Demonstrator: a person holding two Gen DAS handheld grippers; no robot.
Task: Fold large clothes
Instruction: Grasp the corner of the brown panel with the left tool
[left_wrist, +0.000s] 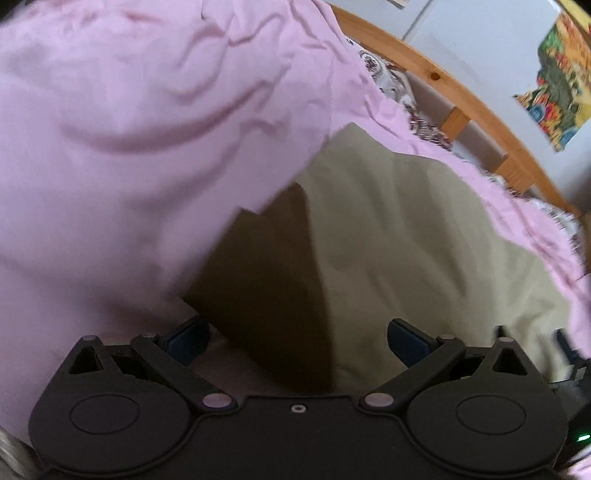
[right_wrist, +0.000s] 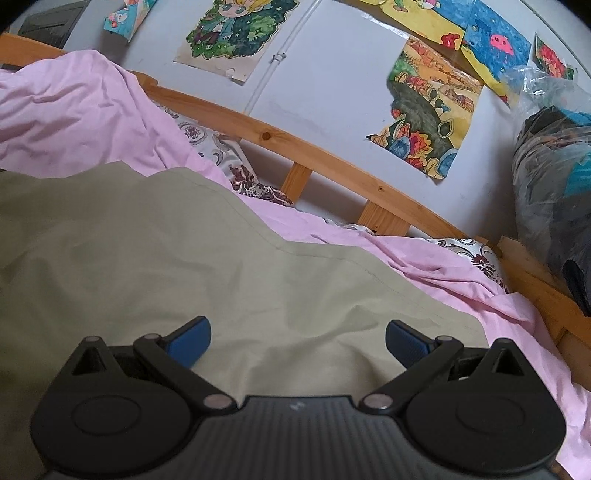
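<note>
Pink sheet (right_wrist: 92, 122) rumpled over the bed, olive-green garment (right_wrist: 166, 258) spread on the pink sheet, wooden bed rail (right_wrist: 332, 155) beyond the garment, right gripper (right_wrist: 297, 341) over the garment, jaws apart and empty, left gripper (left_wrist: 297, 341) likewise spread wide, at the garment's edge.

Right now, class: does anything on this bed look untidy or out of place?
Yes. The pink sheet is bunched and creased, not smooth, and the green cloth lies rumpled across it. One wall picture has a torn lower edge.

Background items: bedding, frame, wall.
Pink sheet (right_wrist: 424, 266) over patterned mattress (right_wrist: 258, 190); wooden rail (right_wrist: 325, 151) behind; drawings (right_wrist: 428, 110) on wall; plastic bag (right_wrist: 554, 155) at right.
</note>
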